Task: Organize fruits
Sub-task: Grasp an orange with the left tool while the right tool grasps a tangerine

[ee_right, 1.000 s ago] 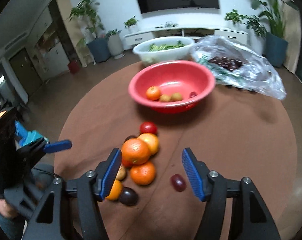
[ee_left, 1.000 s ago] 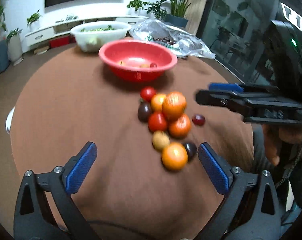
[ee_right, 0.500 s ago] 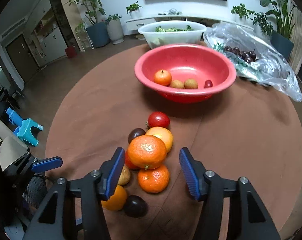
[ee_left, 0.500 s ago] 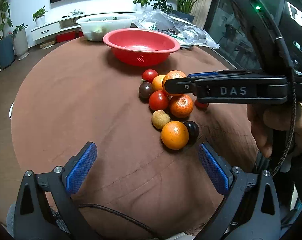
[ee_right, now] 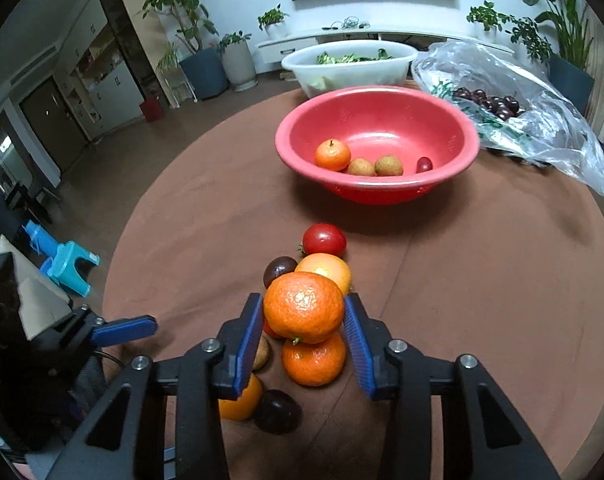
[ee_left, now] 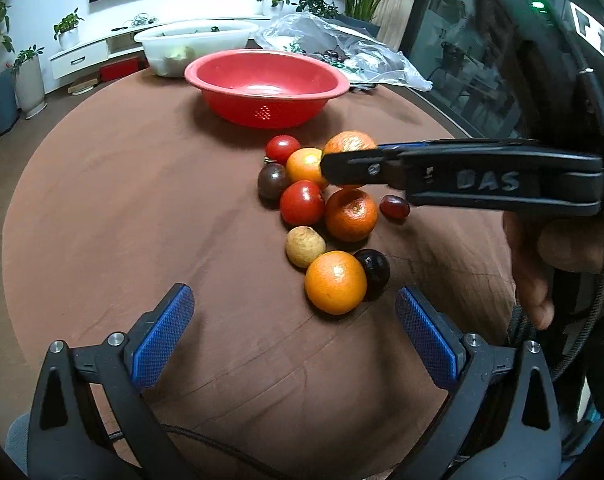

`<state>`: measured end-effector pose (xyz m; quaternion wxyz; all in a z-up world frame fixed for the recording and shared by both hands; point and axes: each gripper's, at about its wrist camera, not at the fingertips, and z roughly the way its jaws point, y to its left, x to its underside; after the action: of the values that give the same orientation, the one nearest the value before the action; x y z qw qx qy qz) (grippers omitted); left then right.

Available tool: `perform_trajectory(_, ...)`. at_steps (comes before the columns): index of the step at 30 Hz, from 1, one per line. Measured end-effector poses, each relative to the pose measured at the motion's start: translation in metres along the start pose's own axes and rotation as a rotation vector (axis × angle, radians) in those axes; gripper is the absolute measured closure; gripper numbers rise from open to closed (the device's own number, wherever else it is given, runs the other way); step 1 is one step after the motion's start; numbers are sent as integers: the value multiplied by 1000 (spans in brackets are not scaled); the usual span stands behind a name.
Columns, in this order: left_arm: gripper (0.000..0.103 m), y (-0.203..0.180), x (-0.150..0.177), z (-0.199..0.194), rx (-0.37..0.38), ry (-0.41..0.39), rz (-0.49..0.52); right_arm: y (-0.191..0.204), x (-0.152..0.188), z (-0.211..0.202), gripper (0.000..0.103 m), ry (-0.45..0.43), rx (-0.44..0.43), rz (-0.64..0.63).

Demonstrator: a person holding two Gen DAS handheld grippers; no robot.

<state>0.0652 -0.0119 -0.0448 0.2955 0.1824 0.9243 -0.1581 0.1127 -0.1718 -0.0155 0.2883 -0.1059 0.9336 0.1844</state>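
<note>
Right gripper jaws, just closing, bracket the round orange mandarin, pads touching; red plastic bowl lies ahead. Left gripper gapes empty.

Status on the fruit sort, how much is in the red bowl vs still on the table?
Done: the red bowl holds four pieces: an orange, two tan fruits and a small red one.
In hand: the right gripper has just been closing around the top orange of the pile; its pads look to be touching it.
Left: about nine more fruits lie on the brown tablecloth. The left gripper is open and empty.
</note>
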Motion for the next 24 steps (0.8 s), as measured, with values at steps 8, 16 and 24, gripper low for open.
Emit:
perform_trajectory(8,25,-3,-5,11,52,31,50,-20,14,-30,59,-62,-36,76)
perform_trajectory(16,49,-15,-8,24,104,71,122,-41,25,-36,59,-74,-46,143)
perform_trajectory(24,61,-16,-8,30,122,80,121,-42,29,-38,59,-79,-55,149)
